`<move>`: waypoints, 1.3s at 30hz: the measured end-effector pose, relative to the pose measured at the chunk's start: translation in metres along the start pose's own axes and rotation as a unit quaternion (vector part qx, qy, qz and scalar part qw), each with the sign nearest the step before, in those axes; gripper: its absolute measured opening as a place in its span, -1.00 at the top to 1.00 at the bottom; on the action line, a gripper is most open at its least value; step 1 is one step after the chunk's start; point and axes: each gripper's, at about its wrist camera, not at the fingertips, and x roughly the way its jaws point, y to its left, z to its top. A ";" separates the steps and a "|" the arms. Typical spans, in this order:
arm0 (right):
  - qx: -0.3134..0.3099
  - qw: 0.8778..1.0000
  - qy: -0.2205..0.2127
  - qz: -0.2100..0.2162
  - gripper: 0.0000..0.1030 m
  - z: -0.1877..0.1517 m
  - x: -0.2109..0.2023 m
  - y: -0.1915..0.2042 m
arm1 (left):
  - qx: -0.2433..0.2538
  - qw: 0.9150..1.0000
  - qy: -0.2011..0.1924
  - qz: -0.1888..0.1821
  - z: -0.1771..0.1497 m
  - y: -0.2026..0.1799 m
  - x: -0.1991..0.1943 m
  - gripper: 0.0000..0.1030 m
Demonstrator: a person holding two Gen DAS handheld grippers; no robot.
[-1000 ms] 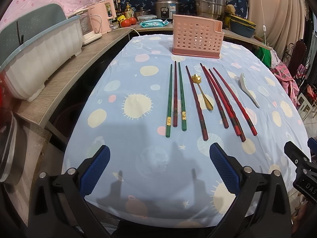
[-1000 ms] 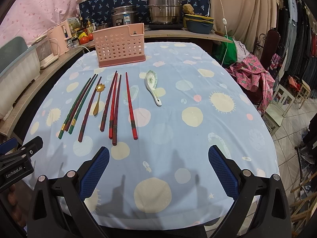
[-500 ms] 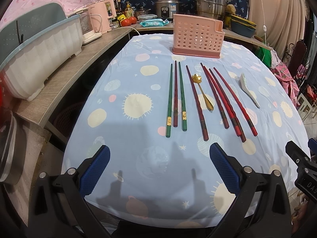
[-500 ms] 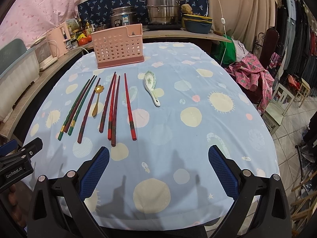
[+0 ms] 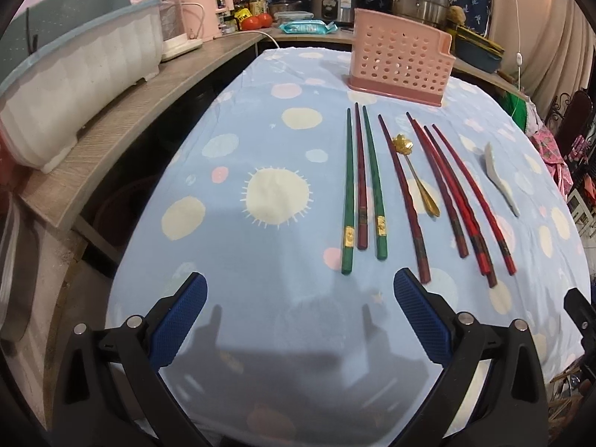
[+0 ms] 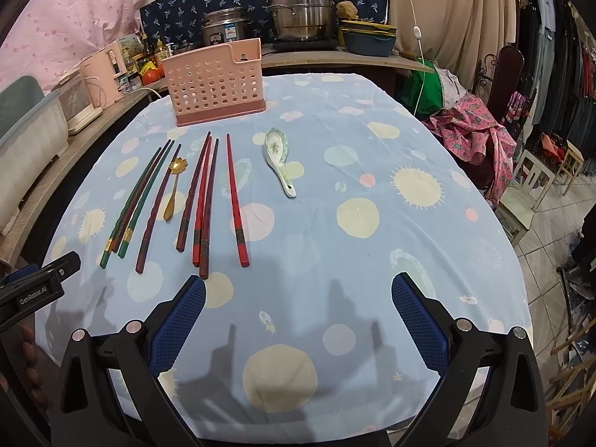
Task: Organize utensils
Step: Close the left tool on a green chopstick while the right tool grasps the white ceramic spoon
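From the left wrist camera, little had changed over the last second: the left gripper (image 5: 300, 305) had crept slightly toward the utensils, its jaws spread wide and holding nothing. The green chopsticks (image 5: 348, 193), the dark red chopsticks (image 5: 404, 201), the gold spoon (image 5: 417, 177) and the ceramic spoon (image 5: 499, 178) lay flat on the blue dotted tablecloth (image 5: 260, 141), short of the pink perforated utensil holder (image 5: 400, 63) at the far end. Nothing had yet been lifted, so the sorting looked barely begun. No writing was legible here; the labels on the bottles and rice cooker were too small.

From the right wrist camera, the right gripper (image 6: 298, 309) had likewise eased forward a touch, jaws spread and empty, nearest the butt ends of the red chopsticks (image 6: 234, 201). The left tool's body at the frame's edge carried white lettering reading roughly "GenRobot.AI" (image 6: 32, 294).
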 end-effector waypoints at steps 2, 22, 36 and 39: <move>-0.001 1.000 0.003 -0.002 -0.87 0.001 0.005 0.000 | 0.006 1.000 0.004 0.000 0.003 -0.002 0.011 -0.84; 0.005 1.000 0.020 -0.001 -0.87 0.019 0.043 0.003 | 0.017 0.999 0.040 -0.020 0.012 -0.005 0.054 -0.36; 0.003 1.000 0.009 0.018 -0.69 0.041 0.060 0.004 | 0.020 0.999 0.033 -0.037 0.025 -0.002 0.061 0.72; 0.008 1.000 0.009 0.028 -0.48 0.055 0.073 0.001 | 0.021 0.999 0.032 -0.038 0.028 -0.003 0.064 0.78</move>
